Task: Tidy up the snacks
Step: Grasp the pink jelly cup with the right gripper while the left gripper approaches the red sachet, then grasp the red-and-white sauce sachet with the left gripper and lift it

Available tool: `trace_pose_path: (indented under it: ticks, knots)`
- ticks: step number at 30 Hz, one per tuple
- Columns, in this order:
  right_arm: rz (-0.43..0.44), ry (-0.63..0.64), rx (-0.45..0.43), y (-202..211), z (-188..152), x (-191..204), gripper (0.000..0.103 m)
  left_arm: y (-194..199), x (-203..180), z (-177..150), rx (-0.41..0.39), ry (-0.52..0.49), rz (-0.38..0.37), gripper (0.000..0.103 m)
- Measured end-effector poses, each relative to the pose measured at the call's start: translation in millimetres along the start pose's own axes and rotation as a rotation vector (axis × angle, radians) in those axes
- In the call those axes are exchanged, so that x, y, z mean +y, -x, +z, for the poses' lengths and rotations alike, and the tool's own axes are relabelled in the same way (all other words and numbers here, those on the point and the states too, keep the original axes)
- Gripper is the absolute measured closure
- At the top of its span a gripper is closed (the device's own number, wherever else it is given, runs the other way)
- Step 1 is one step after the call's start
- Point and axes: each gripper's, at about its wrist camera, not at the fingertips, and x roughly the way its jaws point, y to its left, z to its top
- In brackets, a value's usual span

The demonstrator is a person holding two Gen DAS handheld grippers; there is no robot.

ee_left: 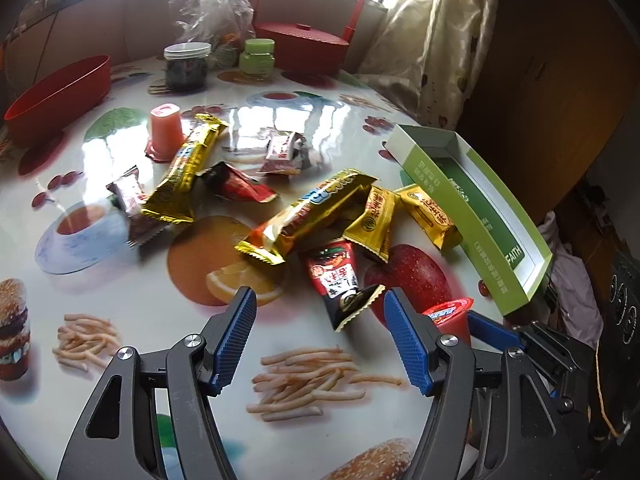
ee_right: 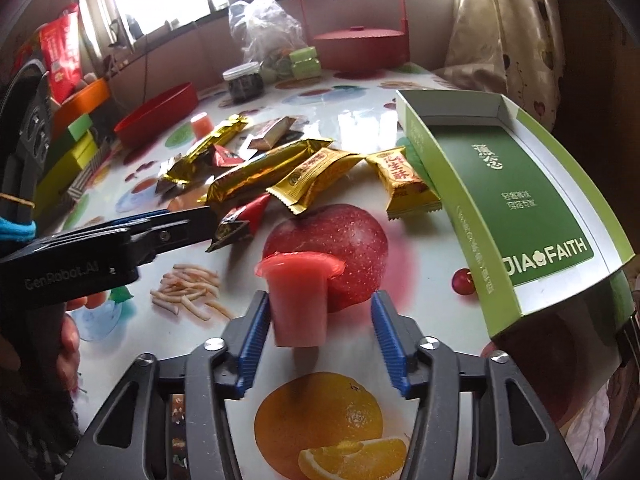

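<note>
Several snack packets lie scattered on the printed tablecloth: gold bars (ee_left: 182,172) (ee_left: 308,212), small gold packets (ee_left: 374,220) (ee_right: 404,184) and red sachets (ee_left: 336,284) (ee_left: 236,186). A green and white box tray (ee_left: 476,208) (ee_right: 516,200) sits at the right table edge. A pink jelly cup (ee_right: 298,300) stands between the open fingers of my right gripper (ee_right: 318,340), not clamped. Another pink jelly cup (ee_left: 165,128) stands further back. My left gripper (ee_left: 320,340) is open and empty, just short of a red sachet; it also shows in the right wrist view (ee_right: 192,222).
A red oval bowl (ee_left: 60,100) stands at the left. A dark jar (ee_left: 186,66), a green jar (ee_left: 258,54), a plastic bag (ee_left: 208,4) and a red lidded basket (ee_left: 304,44) stand at the back. Boxes (ee_right: 72,152) sit at far left.
</note>
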Motion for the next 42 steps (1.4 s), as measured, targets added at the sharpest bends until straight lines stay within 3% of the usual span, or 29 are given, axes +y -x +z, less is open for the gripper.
trace_pose_path:
  ticks: [2,4,16,19,27,29,33,42]
  knots:
    - [0.005,0.011,0.008,-3,0,1,0.071,-3,-3,1,0.003,-0.011,-0.002,0.036]
    - [-0.001,0.018,0.011,-4,1,2,0.076,-7,-4,3,0.011,-0.015,-0.009,0.036]
    - [0.012,0.032,0.014,-7,9,-4,0.076,-25,-6,8,0.019,-0.02,0.024,0.04]
    - [0.023,0.035,0.013,-8,9,-5,0.076,-27,-6,11,0.012,-0.022,0.037,0.049]
    - [0.071,0.084,0.034,-13,20,-10,0.076,-27,1,13,-0.003,-0.012,0.029,0.058]
    - [0.085,0.082,0.041,-14,23,-13,0.076,-27,3,13,-0.008,-0.01,0.033,0.066]
    - [0.097,0.096,0.049,-16,23,-13,0.076,-27,4,13,-0.012,-0.016,0.029,0.072]
    - [0.099,0.073,0.023,-11,20,-14,0.076,-19,1,7,-0.025,-0.037,0.035,0.073]
